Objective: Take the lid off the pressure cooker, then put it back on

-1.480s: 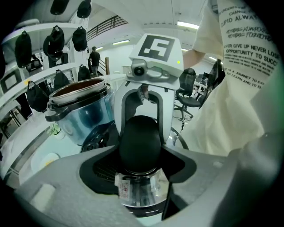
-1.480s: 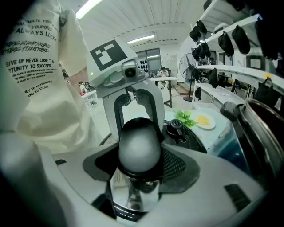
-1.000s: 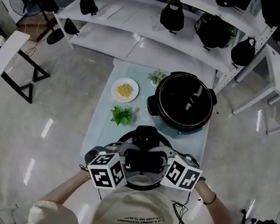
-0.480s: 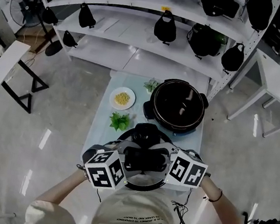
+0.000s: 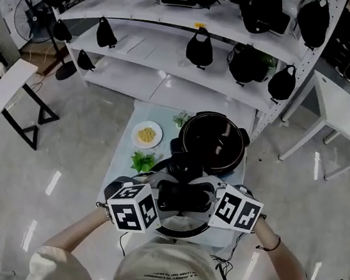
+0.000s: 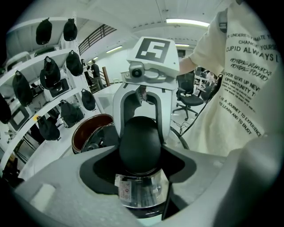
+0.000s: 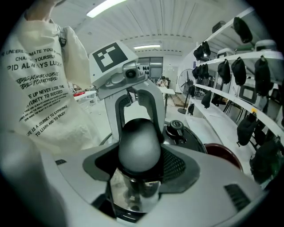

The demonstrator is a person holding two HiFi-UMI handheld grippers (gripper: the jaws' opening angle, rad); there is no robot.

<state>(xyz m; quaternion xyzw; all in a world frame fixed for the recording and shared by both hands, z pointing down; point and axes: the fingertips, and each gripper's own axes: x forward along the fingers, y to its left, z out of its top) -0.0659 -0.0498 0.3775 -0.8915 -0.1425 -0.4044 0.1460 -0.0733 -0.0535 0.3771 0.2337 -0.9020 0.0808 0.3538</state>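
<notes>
The pressure cooker's round black lid (image 5: 180, 216) hangs in the air in front of my chest, off the pot. My left gripper (image 5: 162, 196) and right gripper (image 5: 209, 202) are both shut on the lid's black handle (image 6: 139, 133) from opposite sides. In the left gripper view the handle fills my left gripper (image 6: 140, 148), with the right gripper facing it. The right gripper view mirrors this, my right gripper (image 7: 139, 148) shut on the handle (image 7: 138, 137), and shows the lid's valve knob (image 7: 176, 127). The open cooker pot (image 5: 213, 141) stands on the pale table (image 5: 165, 120) beyond the lid.
A white plate of yellow kernels (image 5: 147, 134) and two bunches of green leaves (image 5: 143, 161) lie on the table left of the pot. White shelves (image 5: 169, 45) with black hanging items stand behind. A white side table (image 5: 344, 121) is at the right, a fan (image 5: 32, 19) at the left.
Both grippers have risen with the lid held between them. The table and pot now look smaller and further below.
</notes>
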